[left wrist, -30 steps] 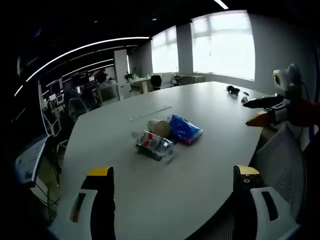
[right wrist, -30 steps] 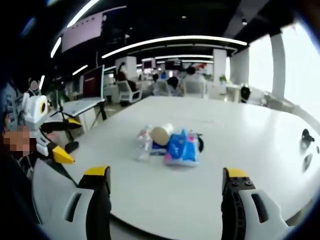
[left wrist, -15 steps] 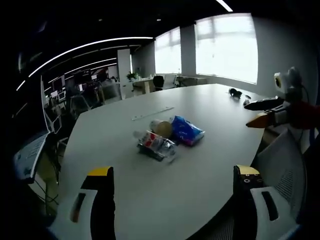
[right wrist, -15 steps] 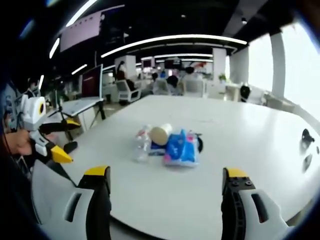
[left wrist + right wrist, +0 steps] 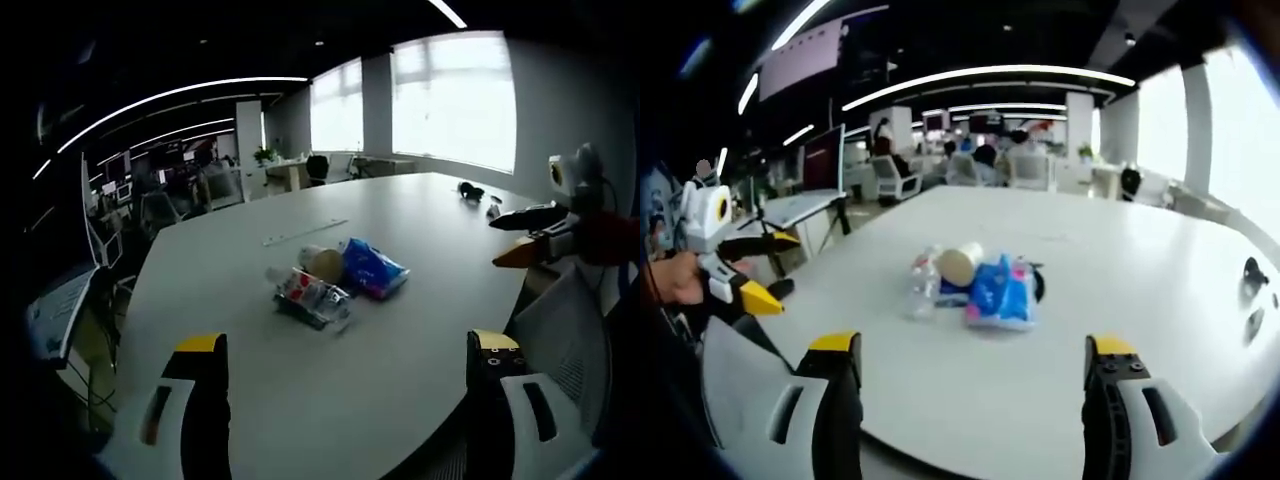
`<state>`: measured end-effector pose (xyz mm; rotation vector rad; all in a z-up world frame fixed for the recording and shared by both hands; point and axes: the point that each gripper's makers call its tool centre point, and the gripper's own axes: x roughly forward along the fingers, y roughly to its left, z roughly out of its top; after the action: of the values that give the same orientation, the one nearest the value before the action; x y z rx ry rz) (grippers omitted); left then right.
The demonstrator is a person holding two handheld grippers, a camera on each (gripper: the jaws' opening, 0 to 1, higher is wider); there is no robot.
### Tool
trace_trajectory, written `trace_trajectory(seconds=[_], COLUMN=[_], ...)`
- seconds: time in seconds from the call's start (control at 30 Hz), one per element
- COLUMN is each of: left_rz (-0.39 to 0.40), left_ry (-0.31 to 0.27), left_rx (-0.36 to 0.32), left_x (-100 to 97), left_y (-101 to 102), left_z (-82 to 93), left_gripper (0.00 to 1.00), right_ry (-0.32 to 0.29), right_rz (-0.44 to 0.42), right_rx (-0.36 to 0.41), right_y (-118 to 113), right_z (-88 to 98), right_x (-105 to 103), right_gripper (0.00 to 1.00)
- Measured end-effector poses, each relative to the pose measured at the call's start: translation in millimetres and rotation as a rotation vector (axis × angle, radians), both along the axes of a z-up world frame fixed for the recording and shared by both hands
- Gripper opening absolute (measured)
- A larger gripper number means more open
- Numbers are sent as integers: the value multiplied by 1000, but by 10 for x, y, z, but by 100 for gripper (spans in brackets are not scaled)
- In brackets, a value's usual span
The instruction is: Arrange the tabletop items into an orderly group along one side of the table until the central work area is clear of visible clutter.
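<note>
A small cluster lies in the middle of the white table [image 5: 400,330]: a blue packet [image 5: 373,268] [image 5: 996,296], a tan paper cup on its side [image 5: 322,262] [image 5: 959,264], and a clear plastic bottle with a red label [image 5: 305,291] [image 5: 923,288]. My left gripper [image 5: 348,395] stands open near the table's edge, well short of the cluster, with nothing between its jaws. My right gripper [image 5: 973,395] is open too, at another edge of the table. Each gripper also appears from the side in the other's view, the right gripper [image 5: 545,232] and the left gripper [image 5: 735,270].
Small dark items [image 5: 470,188] [image 5: 1250,272] lie near the table's far edge by the windows. A mesh office chair [image 5: 565,335] stands at the table's side. A strip [image 5: 300,230] is set into the tabletop behind the cluster. Desks, chairs and people [image 5: 985,160] fill the office beyond.
Both views have shifted slightly with the hands. The cluster has not moved, and both grippers stay open.
</note>
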<state>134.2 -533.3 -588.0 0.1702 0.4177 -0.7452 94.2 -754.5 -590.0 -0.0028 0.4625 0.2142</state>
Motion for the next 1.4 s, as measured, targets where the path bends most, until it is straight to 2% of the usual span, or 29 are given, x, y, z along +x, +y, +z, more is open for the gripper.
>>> trace_trajectory(seconds=[0.67, 0.73, 1.07, 1.4], left_rz=[9, 11, 38, 34], left_ry=[14, 15, 8, 13], left_rx=[3, -7, -24, -4], left_x=[37, 35, 80, 128], left_y=[-6, -7, 59, 98], left_z=[-12, 2, -19, -63], left_gripper=[98, 98, 98, 98], right_ry=[16, 15, 21, 27], right_rz=[28, 25, 47, 55], right_rx=[4, 33, 21, 27], right_y=[38, 58, 114, 160], right_z=[0, 12, 14, -67], right_x=[91, 109, 205, 312], right_gripper=[89, 89, 89, 88])
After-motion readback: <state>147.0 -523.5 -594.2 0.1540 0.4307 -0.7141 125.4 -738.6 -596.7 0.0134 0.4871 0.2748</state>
